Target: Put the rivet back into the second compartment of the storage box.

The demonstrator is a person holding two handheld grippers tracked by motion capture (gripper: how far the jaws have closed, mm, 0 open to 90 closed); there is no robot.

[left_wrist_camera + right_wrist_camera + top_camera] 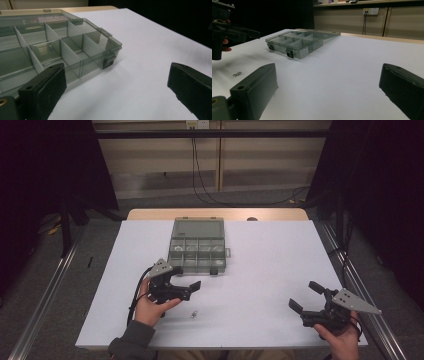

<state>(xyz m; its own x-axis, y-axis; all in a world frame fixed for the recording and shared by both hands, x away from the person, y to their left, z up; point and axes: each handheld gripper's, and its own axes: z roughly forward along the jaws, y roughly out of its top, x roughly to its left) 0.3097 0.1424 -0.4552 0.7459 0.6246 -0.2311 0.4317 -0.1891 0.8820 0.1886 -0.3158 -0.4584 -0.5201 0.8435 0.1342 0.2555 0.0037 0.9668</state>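
Observation:
A clear grey compartment box (197, 251) lies with its lid folded back at the far middle of the white table (270, 265). In the left gripper view the box (62, 47) sits at the left, its dividers and front latch showing. My left gripper (187, 279) hovers just in front of the box's near edge, its jaws wide apart (115, 75) with nothing between them. A small metal screw (193, 314) lies on the table near that hand. Near the table's front right corner, my right gripper (305, 296) is open and holds nothing (327, 72).
The right gripper view shows the box (297, 43), the screw (237, 73) at the left and the left gripper (229, 32) above it. A wooden strip (215, 214) borders the table's far edge. Cables hang on the back wall.

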